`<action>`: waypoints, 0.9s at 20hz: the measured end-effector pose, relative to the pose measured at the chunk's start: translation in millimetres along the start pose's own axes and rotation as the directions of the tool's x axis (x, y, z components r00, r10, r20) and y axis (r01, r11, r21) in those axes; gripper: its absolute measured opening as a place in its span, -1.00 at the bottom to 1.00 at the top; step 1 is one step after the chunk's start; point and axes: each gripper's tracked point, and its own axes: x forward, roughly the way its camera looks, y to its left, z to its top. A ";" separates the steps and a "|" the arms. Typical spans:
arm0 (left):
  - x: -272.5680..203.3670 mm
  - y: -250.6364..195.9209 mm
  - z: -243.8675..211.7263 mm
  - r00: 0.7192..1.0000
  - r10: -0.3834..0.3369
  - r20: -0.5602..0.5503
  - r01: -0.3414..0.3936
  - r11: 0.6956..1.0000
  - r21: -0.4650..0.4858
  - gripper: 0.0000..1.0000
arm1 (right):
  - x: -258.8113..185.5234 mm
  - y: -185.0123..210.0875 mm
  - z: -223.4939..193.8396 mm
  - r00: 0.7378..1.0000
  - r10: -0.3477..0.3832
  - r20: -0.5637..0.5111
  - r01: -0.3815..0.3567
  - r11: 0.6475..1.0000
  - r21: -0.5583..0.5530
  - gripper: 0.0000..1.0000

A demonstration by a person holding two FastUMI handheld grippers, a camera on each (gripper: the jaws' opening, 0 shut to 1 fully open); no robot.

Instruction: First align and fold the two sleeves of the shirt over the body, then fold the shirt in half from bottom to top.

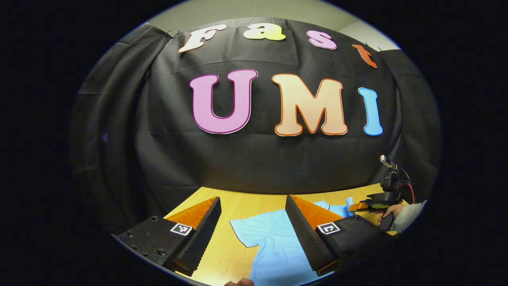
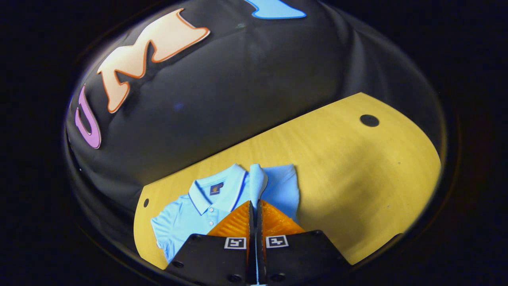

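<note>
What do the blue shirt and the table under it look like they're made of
The shirt looks like soft knit cotton, likely pique: matte, with a ribbed collar and small buttons, and its sleeve stands up limply between the right gripper fingers. The table looks like wood or wood-look laminate: pale yellow, faint straight grain, smooth low sheen. Which one, I can't tell.

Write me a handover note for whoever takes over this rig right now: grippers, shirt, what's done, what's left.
Right gripper: shut on the sleeve, which is lifted off the table.
Left gripper: open, empty, above the other sleeve.
Light blue polo shirt: flat on the wooden table, collar up.
Done: one sleeve gripped and raised.
Left: lay it over the body, fold the other sleeve, then fold bottom to top.
</note>
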 end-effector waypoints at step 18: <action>83.7 31.8 -117.8 0.977 0.036 -0.208 -0.063 0.990 -0.125 0.95 | -48.1 64.1 -29.6 0.977 0.210 0.031 -0.202 0.964 -0.171 0.94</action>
